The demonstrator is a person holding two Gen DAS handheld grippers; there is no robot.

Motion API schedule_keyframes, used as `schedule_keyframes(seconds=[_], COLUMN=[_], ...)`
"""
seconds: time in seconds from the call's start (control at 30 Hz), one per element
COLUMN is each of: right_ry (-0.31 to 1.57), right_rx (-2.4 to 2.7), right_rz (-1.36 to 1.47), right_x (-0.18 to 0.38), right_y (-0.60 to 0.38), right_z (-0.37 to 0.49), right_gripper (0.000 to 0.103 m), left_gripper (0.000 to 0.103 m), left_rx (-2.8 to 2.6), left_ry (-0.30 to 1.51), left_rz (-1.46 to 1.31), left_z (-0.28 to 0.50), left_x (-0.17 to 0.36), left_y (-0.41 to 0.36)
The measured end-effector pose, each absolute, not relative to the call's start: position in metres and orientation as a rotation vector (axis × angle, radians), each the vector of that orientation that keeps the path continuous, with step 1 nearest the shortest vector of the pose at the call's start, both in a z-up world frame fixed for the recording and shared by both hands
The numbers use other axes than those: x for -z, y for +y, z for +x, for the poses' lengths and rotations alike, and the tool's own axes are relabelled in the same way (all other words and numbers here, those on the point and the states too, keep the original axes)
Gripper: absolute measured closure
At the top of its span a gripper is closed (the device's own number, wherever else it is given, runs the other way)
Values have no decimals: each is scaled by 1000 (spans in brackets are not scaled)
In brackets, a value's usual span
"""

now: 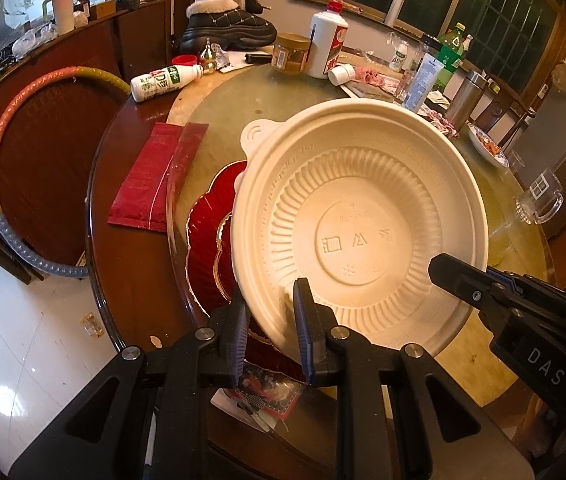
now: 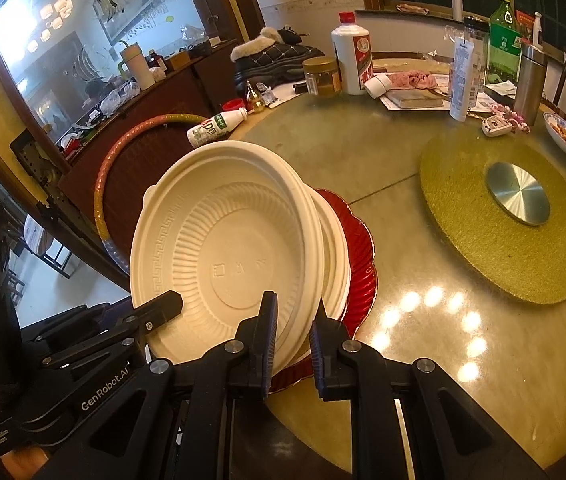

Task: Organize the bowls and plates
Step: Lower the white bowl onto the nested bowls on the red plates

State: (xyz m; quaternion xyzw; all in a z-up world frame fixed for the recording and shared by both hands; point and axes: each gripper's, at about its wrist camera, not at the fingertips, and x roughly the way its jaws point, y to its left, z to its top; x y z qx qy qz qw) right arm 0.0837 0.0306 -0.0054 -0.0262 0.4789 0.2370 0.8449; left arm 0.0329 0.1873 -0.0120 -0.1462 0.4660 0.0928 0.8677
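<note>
Between your two pairs of jaws: cream bowl [image 1: 359,232], both pinching near rim, tilted over stacked bowl [image 2: 333,248] and red plate [image 2: 357,248]. Left gripper [image 1: 271,320], right gripper [image 2: 293,332]. Nesting not yet finished; lowering remains.

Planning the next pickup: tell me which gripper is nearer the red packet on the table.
Left. The left gripper clamps the cream bowl's rim on the side facing the red packet; the right gripper grips the opposite rim, farther away.
</note>
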Motion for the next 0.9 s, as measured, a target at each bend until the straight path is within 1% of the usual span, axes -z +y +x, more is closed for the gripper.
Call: schedule_keyframes(seconds=[0.9], right_ry=[1068], right_rx=[-504], right_rz=[-82], right_x=[10], right_y=[39], right_z=[97], right_gripper=[86], left_gripper=[83], left_rx=[-205], left_ry=[1004], left_rz=[-304], left_z=[40], left_x=[15], left_y=[186])
